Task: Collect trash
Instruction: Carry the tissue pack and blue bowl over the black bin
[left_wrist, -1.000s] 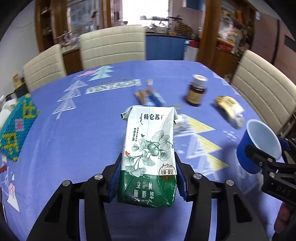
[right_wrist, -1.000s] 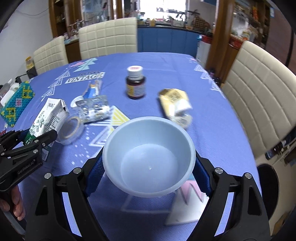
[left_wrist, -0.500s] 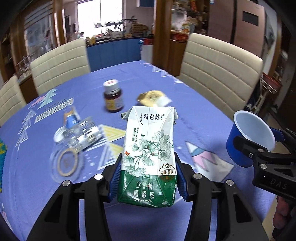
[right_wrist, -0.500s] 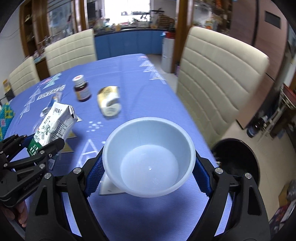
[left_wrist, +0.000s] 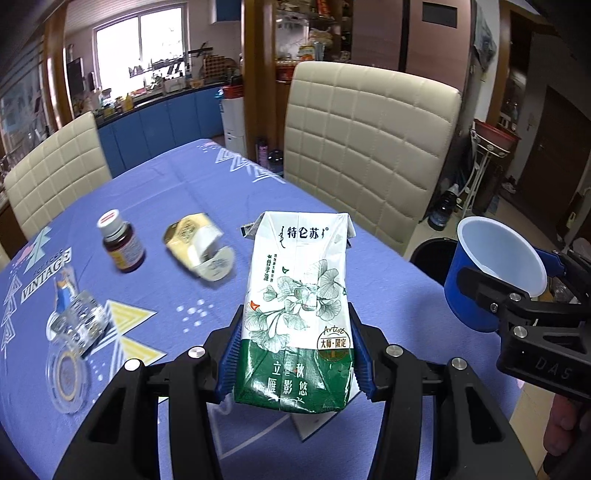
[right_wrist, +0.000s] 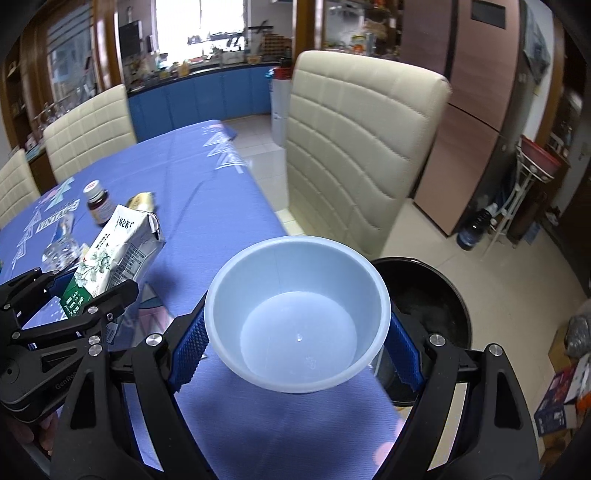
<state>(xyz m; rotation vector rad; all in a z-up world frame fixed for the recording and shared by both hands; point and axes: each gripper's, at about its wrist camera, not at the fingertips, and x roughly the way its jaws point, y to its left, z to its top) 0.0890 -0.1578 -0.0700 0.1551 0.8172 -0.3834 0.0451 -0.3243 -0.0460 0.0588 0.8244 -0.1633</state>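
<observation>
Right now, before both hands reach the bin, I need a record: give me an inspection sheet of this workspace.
Surface: table under a blue patterned cloth.
Job's things: milk carton; blue cup, looks empty; black bin on the floor past the table edge.
Clutter: brown bottle, yellow wrapper, clear plastic packaging.
Grippers: left gripper clamps the carton; right gripper clamps the cup.
Cables: nothing seen.
Surroundings: cream chairs, blue cabinets.

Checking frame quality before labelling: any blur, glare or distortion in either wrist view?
Left wrist: held carton sharp, table items like the bottle motion-smeared, window blown out, fisheye bends the edges. Right wrist: held cup sharp, chair slightly smeared, window overexposed, corners dark.
</observation>
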